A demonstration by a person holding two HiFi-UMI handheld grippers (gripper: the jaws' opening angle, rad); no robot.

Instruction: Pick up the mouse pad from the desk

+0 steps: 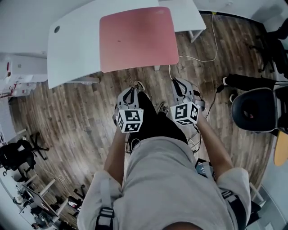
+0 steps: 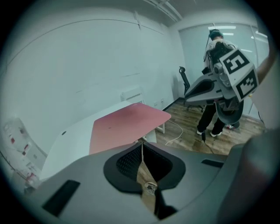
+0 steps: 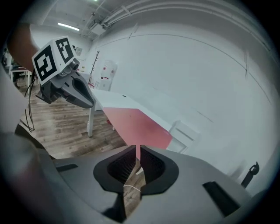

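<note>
A large pink mouse pad (image 1: 137,38) lies flat on the white desk (image 1: 72,40), its near edge overhanging the desk's front. It also shows ahead in the left gripper view (image 2: 127,124) and the right gripper view (image 3: 135,124). My left gripper (image 1: 130,90) and right gripper (image 1: 180,82) hang side by side over the wooden floor, short of the desk and apart from the pad. Both point down toward the desk. The left jaws (image 2: 141,146) are shut with nothing between them, and so are the right jaws (image 3: 138,153).
A white cable (image 1: 211,49) trails over the floor to the right of the desk. A black chair (image 1: 254,110) stands at the right, and a person in dark clothes (image 2: 214,118) stands near it. Boxes (image 1: 18,74) sit at the left; a second white table (image 1: 184,13) adjoins the desk.
</note>
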